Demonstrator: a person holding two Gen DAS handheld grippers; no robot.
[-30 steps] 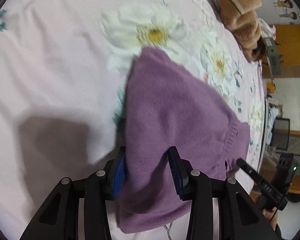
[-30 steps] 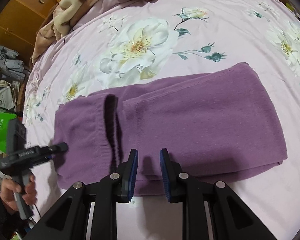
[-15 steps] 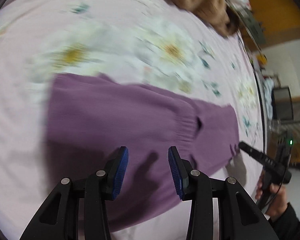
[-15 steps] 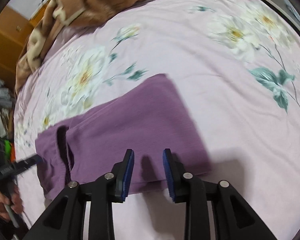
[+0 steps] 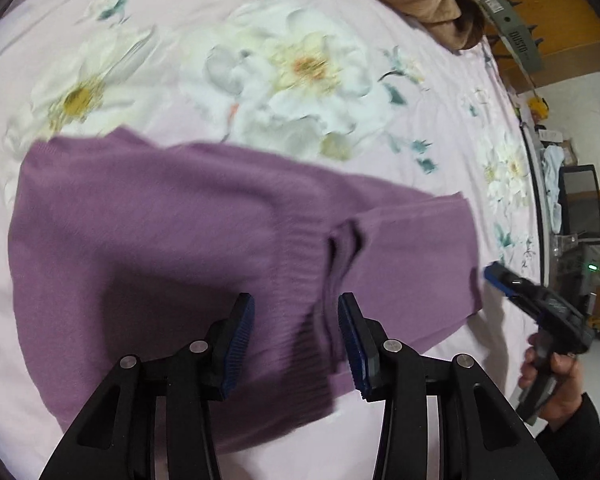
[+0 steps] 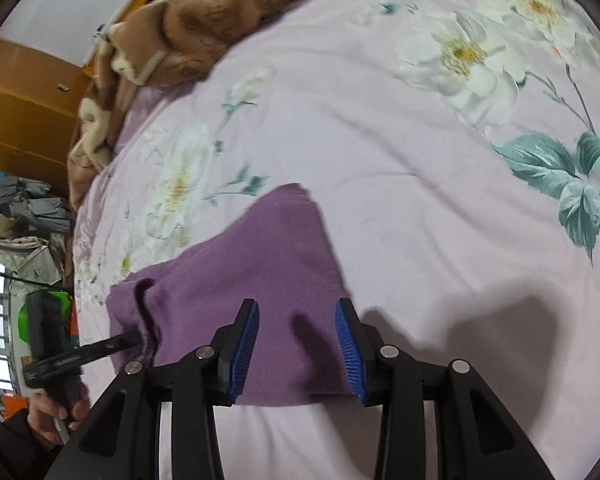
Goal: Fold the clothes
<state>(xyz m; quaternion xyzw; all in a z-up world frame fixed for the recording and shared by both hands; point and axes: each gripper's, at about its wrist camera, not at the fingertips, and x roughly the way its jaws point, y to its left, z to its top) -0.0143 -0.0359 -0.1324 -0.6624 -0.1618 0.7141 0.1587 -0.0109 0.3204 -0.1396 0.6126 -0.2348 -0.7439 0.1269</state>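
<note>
A purple knit garment (image 5: 188, 248) lies folded flat on the pink floral bed sheet (image 5: 204, 12), ribbed band near its middle. My left gripper (image 5: 296, 340) hovers open over the ribbed band, nothing between its blue pads. In the right wrist view the same purple garment (image 6: 260, 268) runs left from under my right gripper (image 6: 296, 344), whose jaws are opening above the cloth's near edge without pinching it. A hand (image 5: 552, 364) holds the right gripper (image 5: 532, 296) just off the garment's right end. The left gripper (image 6: 80, 354) reaches the garment's bunched left end.
A brown fleece blanket (image 6: 204, 12) is heaped at the far edge of the bed. Orange wooden furniture (image 6: 24, 100) and grey bags (image 6: 24, 204) stand beyond the bed's left side. A grey box (image 5: 512, 36) and a dark chair (image 5: 580, 200) sit past the other edge.
A second ago the garment hung bunched between my left pads; now it lies flat beneath them. My right gripper slid toward the garment's end and its jaws widened.
</note>
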